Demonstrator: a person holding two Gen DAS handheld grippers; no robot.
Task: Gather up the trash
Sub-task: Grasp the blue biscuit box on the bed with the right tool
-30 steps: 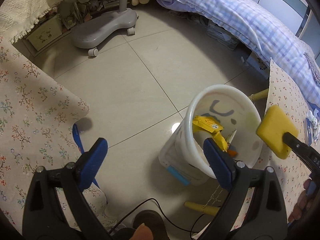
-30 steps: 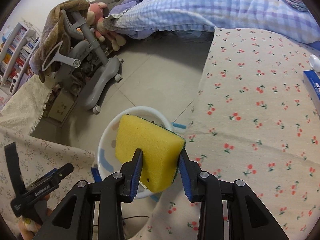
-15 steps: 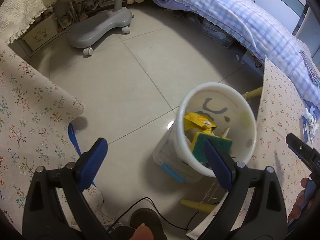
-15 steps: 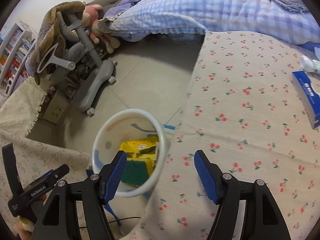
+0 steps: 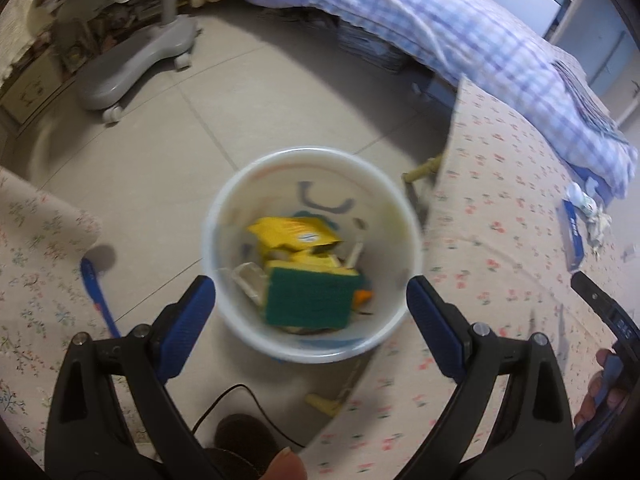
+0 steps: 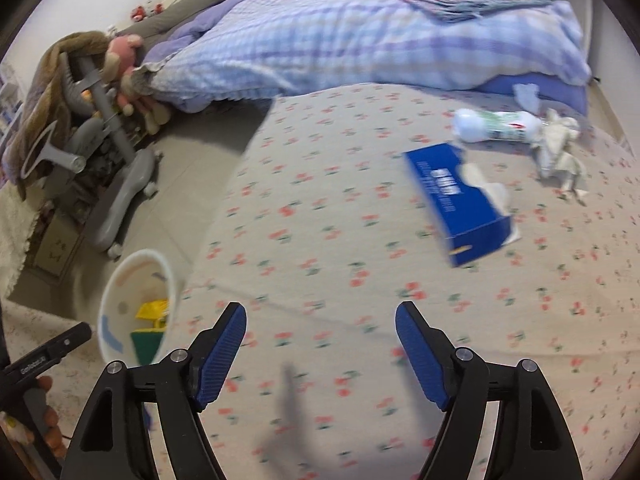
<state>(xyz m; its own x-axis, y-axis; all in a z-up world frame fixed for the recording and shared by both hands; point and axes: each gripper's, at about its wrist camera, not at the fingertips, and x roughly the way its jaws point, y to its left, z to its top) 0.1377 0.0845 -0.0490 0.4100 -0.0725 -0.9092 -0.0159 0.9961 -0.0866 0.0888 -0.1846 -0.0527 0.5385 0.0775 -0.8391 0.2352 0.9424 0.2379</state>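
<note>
Tiled bedroom floor holds the white bin (image 5: 312, 256), where a green-faced sponge (image 5: 308, 300) lies on yellow wrappers; the left gripper (image 5: 310, 308) hangs directly above its mouth, jaws spread and empty. Right of it, the right gripper (image 6: 320, 344) points level across the cherry-print bench (image 6: 320, 220), jaws spread. Reaching on, it could knock the blue box (image 6: 456, 200) or roll the white bottle (image 6: 496, 125) beside the crumpled tissue (image 6: 560, 152).

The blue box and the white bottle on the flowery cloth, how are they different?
The flat blue cardboard box is rectangular with sharp corners; the white plastic bottle is round and tube-shaped. The box is dark blue with pale lettering, while the bottle is white with a green label. The box lies nearer the right gripper; the bottle lies farther back, beside a crumpled tissue. Both lie flat on the flowery cloth.
</note>
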